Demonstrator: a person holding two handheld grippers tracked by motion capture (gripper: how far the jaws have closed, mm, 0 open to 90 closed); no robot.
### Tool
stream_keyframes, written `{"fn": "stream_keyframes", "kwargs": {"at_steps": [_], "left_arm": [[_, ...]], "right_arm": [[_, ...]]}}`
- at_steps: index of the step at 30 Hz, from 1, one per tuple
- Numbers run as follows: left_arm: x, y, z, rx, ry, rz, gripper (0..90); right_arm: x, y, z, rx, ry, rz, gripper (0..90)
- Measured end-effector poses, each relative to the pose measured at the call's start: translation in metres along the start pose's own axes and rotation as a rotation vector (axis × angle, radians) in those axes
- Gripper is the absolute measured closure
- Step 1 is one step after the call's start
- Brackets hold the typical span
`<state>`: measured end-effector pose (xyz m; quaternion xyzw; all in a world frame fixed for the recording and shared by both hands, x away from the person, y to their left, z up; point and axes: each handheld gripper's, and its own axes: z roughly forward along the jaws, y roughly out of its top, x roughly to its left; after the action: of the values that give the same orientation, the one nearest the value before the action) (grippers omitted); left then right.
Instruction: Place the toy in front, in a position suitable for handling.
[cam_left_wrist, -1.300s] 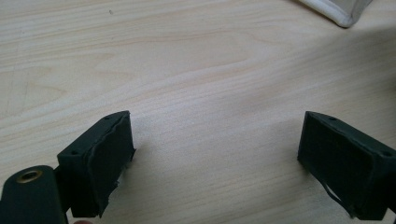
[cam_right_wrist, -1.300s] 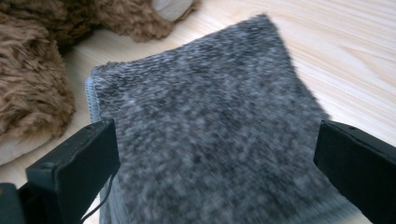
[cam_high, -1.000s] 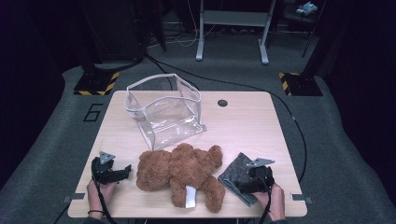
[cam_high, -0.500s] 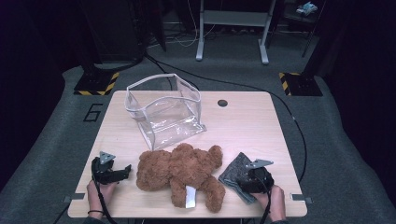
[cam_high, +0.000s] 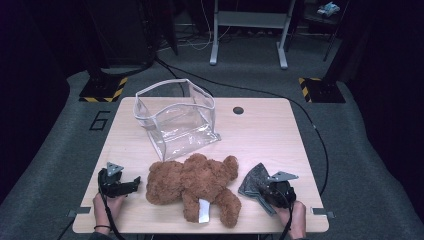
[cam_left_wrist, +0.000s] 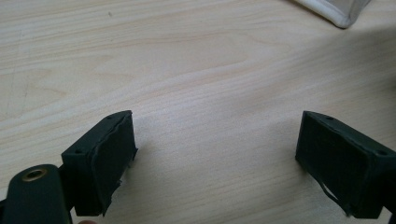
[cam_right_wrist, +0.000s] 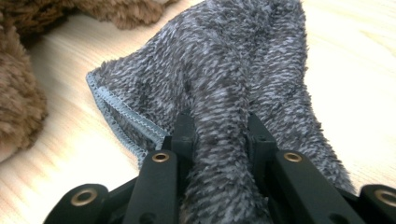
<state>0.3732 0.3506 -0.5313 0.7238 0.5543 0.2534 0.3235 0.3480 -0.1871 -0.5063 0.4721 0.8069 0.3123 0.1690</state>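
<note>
A brown teddy bear (cam_high: 197, 184) lies on the wooden table (cam_high: 260, 130), near its front edge. To its right lies a grey fuzzy cloth (cam_high: 254, 181) (cam_right_wrist: 219, 70). My right gripper (cam_high: 264, 190) (cam_right_wrist: 218, 135) has just been closing, and its jaws now pinch a fold of that cloth between them. My left gripper (cam_high: 134, 183) (cam_left_wrist: 215, 158) rests on the table to the left of the bear, jaws wide open with only bare wood between them. A clear plastic bag (cam_high: 176, 119) stands open behind the bear.
A small dark grommet hole (cam_high: 238, 110) sits at the back of the table. On the floor beyond are cables, black-and-yellow striped stand bases (cam_high: 104, 89) and a grey metal frame (cam_high: 250, 30). The bear's fur (cam_right_wrist: 18, 93) lies close to the cloth's left.
The right gripper's jaws have closed onto the grey cloth, bunching it. The left gripper, the bear and the bag have stayed put.
</note>
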Motion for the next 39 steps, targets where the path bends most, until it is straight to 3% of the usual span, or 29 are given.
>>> {"fn": "stream_keyframes", "kwargs": {"at_steps": [2, 3, 8, 11, 19, 21, 25, 29, 39], "left_arm": [[0.000, 0.000, 0.000, 0.000, 0.000, 0.000, 11.4], [0.000, 0.000, 0.000, -0.002, 0.001, 0.002, 11.5], [0.000, 0.000, 0.000, -0.006, 0.000, 0.002, 11.9], [0.000, 0.000, 0.000, -0.006, 0.000, 0.003, 11.9], [-0.001, 0.000, 0.000, -0.009, 0.002, 0.002, 11.9], [-0.001, 0.000, 0.000, -0.009, 0.002, 0.002, 11.9], [-0.001, 0.000, 0.000, -0.007, 0.003, 0.003, 11.9], [-0.001, 0.000, 0.000, -0.012, 0.005, 0.000, 11.9], [-0.001, 0.000, 0.000, -0.007, 0.002, 0.003, 11.9]], "right_arm": [[0.001, 0.000, -0.002, 0.000, 0.001, 0.012, 72.0], [-0.001, 0.001, -0.003, -0.014, 0.000, -0.009, 72.0], [-0.003, 0.004, -0.013, -0.046, -0.020, -0.016, 72.2], [-0.002, 0.006, -0.017, -0.057, -0.023, 0.001, 72.2], [-0.015, 0.016, -0.037, -0.089, -0.090, 0.008, 72.1], [-0.024, 0.019, -0.044, -0.114, -0.121, 0.036, 72.1], [-0.033, 0.023, -0.048, -0.120, -0.147, 0.049, 71.9], [-0.048, 0.029, -0.050, -0.125, -0.202, 0.079, 71.9], [-0.075, 0.043, -0.036, -0.110, -0.296, 0.214, 71.5]]}}
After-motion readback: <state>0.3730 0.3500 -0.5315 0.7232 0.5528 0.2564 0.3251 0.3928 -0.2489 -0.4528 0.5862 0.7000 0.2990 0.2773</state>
